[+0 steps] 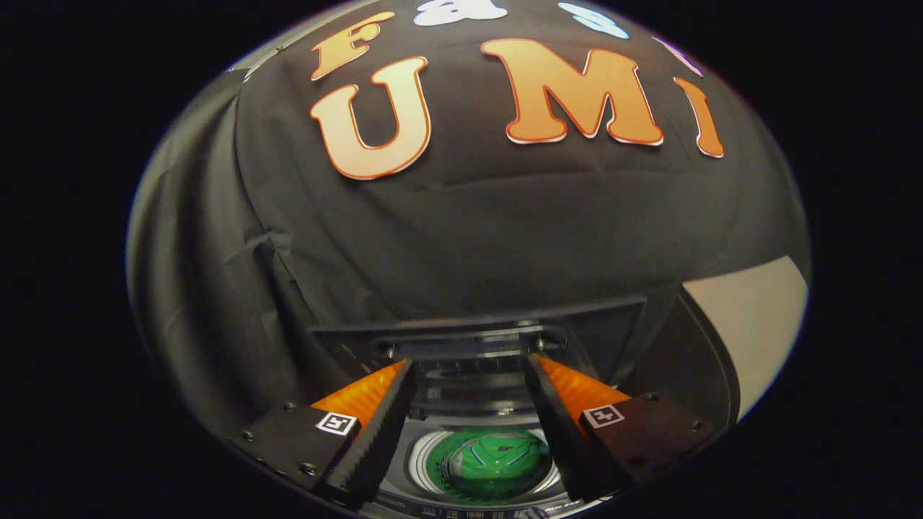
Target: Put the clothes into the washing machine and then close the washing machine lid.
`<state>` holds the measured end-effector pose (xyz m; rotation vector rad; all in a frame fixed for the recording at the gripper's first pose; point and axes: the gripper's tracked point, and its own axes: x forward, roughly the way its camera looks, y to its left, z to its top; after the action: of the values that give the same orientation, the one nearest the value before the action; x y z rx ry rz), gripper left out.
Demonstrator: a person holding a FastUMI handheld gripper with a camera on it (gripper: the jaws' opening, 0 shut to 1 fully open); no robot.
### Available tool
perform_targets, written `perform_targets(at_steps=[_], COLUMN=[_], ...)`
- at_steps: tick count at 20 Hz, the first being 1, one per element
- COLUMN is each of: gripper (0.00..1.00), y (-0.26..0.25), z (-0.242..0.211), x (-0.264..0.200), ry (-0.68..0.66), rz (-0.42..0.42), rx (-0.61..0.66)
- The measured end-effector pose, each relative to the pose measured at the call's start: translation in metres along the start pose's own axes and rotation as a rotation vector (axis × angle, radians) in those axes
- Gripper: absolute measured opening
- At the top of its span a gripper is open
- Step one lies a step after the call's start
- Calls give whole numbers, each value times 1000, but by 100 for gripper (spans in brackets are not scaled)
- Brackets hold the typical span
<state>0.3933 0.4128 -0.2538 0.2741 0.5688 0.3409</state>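
Hanging behind everything, the black cloth wall [461, 238] fills the background, with a pale panel [757, 324] showing past its lower right corner. Below it stands the washing machine [476, 497], its dark lid [476, 321] raised upright against the cloth. The round drum opening [425, 461] lies between the fingers and below them, and a green garment [497, 465] sits down inside it. The claw [469, 375] hovers above the opening, fingers spread apart and gripping nothing.
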Motion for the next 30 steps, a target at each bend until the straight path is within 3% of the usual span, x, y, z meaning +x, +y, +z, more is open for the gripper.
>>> perform_targets(at_steps=[7, 16, 30], gripper=[98, 98, 100], y=[-19, -19, -16], z=[49, 33, 11], x=[35, 85, 41], ry=[-57, -8, -34], rz=[-36, -105, -131], rx=[-22, -79, -85])
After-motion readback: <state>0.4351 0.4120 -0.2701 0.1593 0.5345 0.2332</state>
